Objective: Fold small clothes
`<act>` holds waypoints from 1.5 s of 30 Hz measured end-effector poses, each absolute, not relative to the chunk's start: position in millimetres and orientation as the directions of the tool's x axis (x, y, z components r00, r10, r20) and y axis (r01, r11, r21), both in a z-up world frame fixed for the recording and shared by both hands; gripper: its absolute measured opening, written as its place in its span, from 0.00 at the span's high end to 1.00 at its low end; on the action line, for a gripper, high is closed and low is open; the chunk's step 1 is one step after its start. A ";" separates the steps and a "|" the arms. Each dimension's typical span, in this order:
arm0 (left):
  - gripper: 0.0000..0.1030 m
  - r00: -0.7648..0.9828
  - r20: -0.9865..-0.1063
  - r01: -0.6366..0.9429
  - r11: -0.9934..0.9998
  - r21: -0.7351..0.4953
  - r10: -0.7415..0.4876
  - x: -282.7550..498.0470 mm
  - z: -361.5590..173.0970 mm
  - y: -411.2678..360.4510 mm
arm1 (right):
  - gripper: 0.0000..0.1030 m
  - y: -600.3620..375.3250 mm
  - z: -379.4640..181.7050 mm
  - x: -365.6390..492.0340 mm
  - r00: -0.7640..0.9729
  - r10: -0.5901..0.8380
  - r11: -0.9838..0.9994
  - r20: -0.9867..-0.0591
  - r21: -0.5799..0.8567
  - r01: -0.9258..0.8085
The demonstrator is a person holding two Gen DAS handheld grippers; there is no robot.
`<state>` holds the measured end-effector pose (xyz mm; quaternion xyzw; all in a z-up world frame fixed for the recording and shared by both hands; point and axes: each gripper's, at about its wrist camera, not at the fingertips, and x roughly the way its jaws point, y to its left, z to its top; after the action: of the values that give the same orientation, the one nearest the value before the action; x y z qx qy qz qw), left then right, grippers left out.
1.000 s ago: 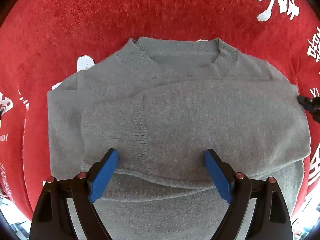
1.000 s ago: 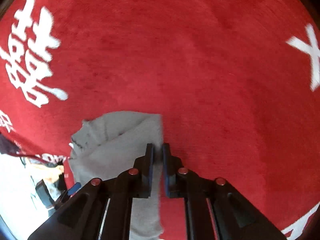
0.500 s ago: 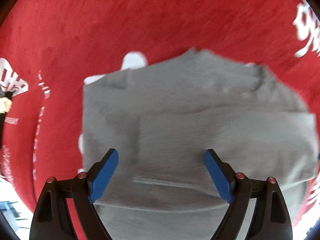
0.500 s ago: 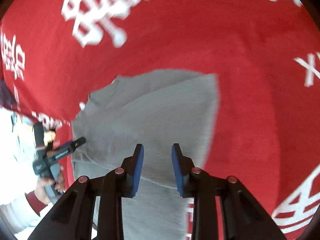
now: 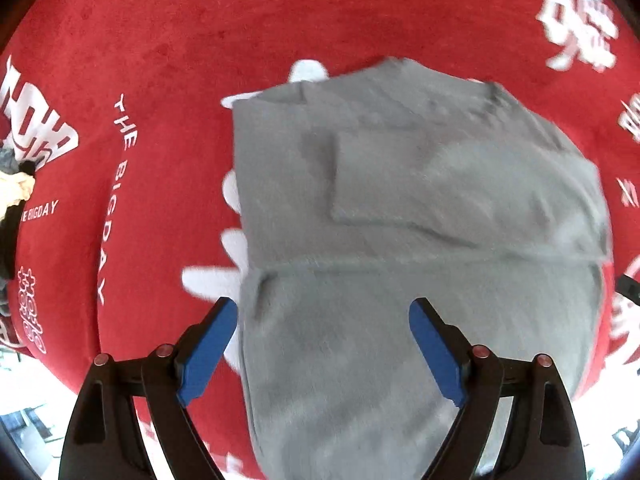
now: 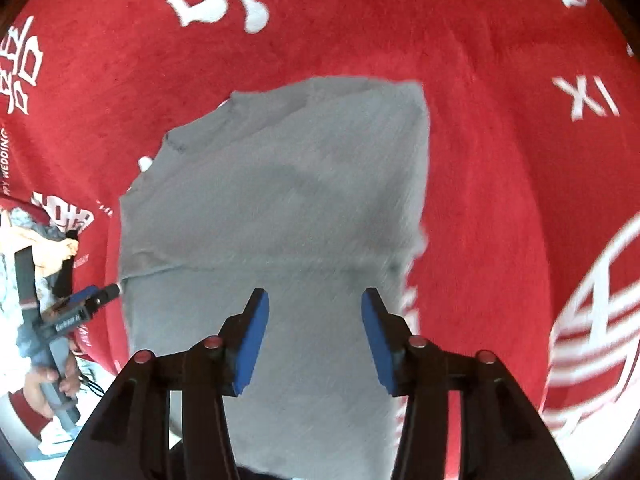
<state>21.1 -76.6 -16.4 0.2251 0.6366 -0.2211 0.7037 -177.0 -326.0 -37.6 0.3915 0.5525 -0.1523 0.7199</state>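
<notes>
Grey sweater [image 5: 420, 248] lies flat on the red cloth [image 5: 280, 40] that covers the desk, and this cloth carries white printed characters and small white letters. In the left wrist view both sleeves are folded across the chest of the sweater, the round collar points away from the camera, and the lower part of the body runs toward the camera and passes under the left tool [image 5: 322, 344]. The two blue pads of the left tool stand far apart, so this tool is wide open and it holds nothing; its left pad is over the red cloth just beside the sweater's edge, and its right pad is over the grey knit. In the right wrist view the right tool [image 6: 314, 340] is also open, somewhat less wide, and it holds nothing; both of its blue pads are above the lower part of the sweater, and I cannot tell if they touch the fabric. The same view shows the left tool at the left edge of the sweater, with a hand [image 6: 48, 380] on its handle. Both views are a little blurred. At the far left of the left wrist view some other clothes [image 5: 12, 184] lie at the border of the desk, well apart from the sweater.
</notes>
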 end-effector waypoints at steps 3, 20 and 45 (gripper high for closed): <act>0.14 0.054 -0.997 0.659 0.752 -0.005 -0.053 1.1 9.1 -67.9 | 0.45 -296.1 -26.4 -180.6 0.337 0.219 0.641 -0.916 0.395 0.658; 0.00 0.043 -0.995 0.870 0.493 -0.009 -0.095 -53.4 96.6 -85.0 | 0.19 -178.2 79.9 -221.2 0.438 0.047 0.640 -0.898 0.364 0.677; 0.01 0.138 -0.986 0.678 0.716 0.164 0.095 -155.8 159.2 -91.5 | 0.17 -199.3 133.6 -279.2 0.441 0.234 0.818 -0.866 0.421 0.392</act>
<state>-155.8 -91.5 159.2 0.3111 0.6211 -0.2123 0.6873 -279.2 -199.3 133.6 0.2974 0.5261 -0.0495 0.7952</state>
